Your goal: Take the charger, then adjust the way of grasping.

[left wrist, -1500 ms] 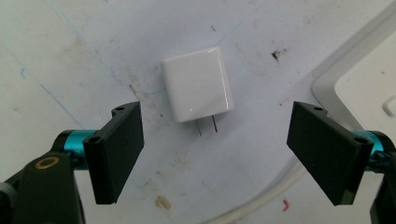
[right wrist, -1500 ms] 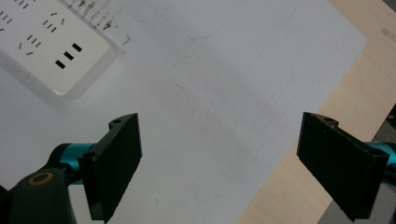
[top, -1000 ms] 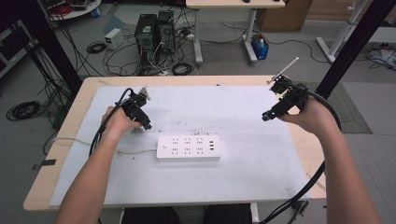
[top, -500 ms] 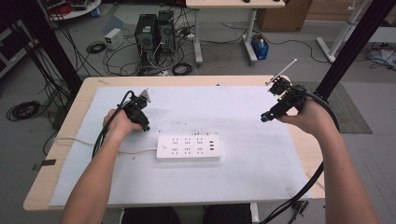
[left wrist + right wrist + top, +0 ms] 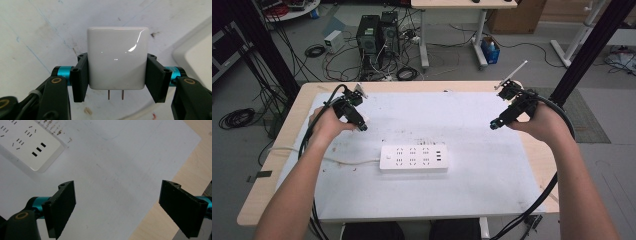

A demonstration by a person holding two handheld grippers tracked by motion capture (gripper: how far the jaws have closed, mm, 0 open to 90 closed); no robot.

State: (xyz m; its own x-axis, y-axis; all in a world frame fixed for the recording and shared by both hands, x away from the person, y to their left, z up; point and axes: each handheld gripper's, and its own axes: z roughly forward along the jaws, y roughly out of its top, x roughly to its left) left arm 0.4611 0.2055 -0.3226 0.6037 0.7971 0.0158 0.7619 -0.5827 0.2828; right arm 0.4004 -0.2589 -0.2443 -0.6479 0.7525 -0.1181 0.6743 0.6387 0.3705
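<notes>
A white power strip (image 5: 413,158) lies near the middle of the white mat, its cord running off to the left. My left gripper (image 5: 362,125) hovers above the mat up and left of the strip, shut on a glossy white plug adapter (image 5: 117,61). Both jaws press the adapter's sides, and its two metal prongs (image 5: 115,94) point back toward the camera. A corner of the power strip (image 5: 195,55) shows at the right of the left gripper view. My right gripper (image 5: 495,124) hangs over the right part of the mat, open with nothing between its jaws. The strip's end (image 5: 27,142) shows at upper left in the right gripper view.
The white mat (image 5: 472,190) covers most of a light wooden table (image 5: 537,165). Black cables trail from both grippers over the table edges. Beyond the far edge, computer towers (image 5: 374,35) and tangled cables sit on the floor.
My left gripper has drifted slightly up and right with the adapter. The right gripper has barely moved.
</notes>
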